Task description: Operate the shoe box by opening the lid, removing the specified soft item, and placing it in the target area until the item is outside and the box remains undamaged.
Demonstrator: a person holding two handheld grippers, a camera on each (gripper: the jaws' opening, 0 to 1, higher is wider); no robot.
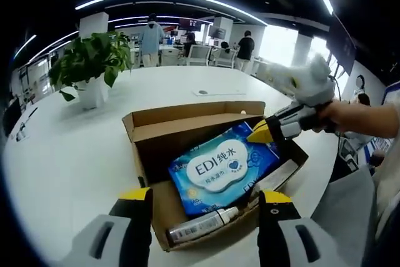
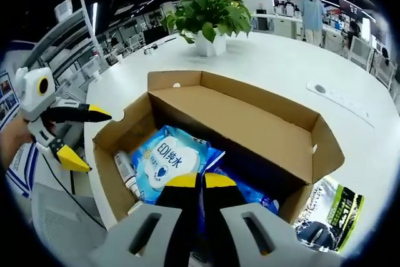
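Note:
An open brown cardboard box (image 1: pixel 187 123) (image 2: pixel 250 117) stands on a white table with its lid folded back. Inside lies a soft blue wipes pack (image 1: pixel 219 167) (image 2: pixel 165 161) with a white label, and a small spray bottle (image 1: pixel 200 224) (image 2: pixel 125 170) lies beside it. My right gripper (image 2: pixel 200 181) (image 1: pixel 257 132) reaches into the box, its jaws closed together on the pack's edge. My left gripper (image 1: pixel 206 197) (image 2: pixel 87 139) hovers just outside the box's near wall, jaws wide apart and holding nothing.
A potted green plant (image 1: pixel 90 64) (image 2: pixel 209 20) stands on the table (image 1: pixel 62 154) beyond the box. A green and black packet (image 2: pixel 340 211) lies on the table next to the box. People stand by desks in the background. A person's sleeve (image 1: pixel 362 117) follows the right gripper.

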